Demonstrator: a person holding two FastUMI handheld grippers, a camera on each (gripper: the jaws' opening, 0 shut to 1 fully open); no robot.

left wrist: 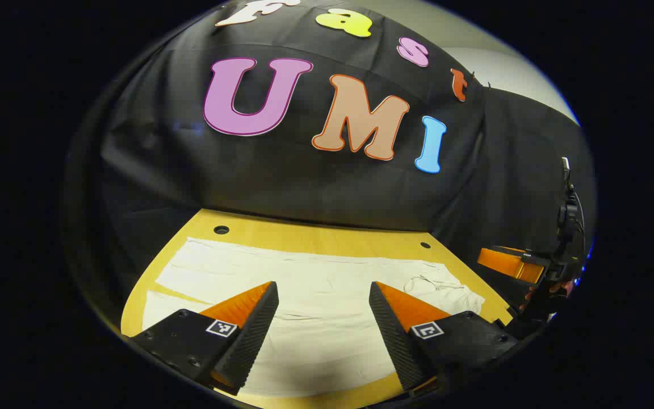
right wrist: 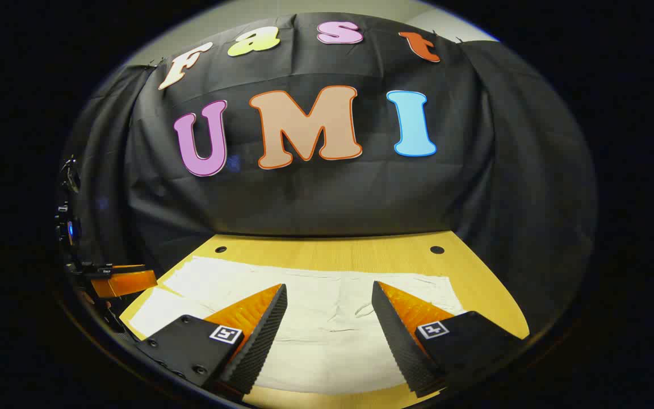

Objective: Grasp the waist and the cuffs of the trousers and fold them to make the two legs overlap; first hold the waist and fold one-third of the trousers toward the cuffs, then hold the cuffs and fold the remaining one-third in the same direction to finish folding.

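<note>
In the left gripper view we see the left gripper [left wrist: 323,289] hanging above the pale trousers [left wrist: 315,284], its jaws spread wide with nothing between them. The trousers lie flat across the wooden bench [left wrist: 315,230], stretching from about 9 o'clock to 3 o'clock of the view. At 3 o'clock the cloth bunches where a drawstring lies, which we take for the waist end. At 9 o'clock the two legs part a little, with a strip of bench between them. The right gripper [left wrist: 511,264] shows at 3 o'clock, beyond the bench edge; we cannot tell its grip from here.

In the right gripper view we see the right gripper [right wrist: 328,292] over the trousers [right wrist: 327,318], jaws likewise spread and empty. The left gripper [right wrist: 122,282] sits at 9 o'clock, near the leg ends.
</note>
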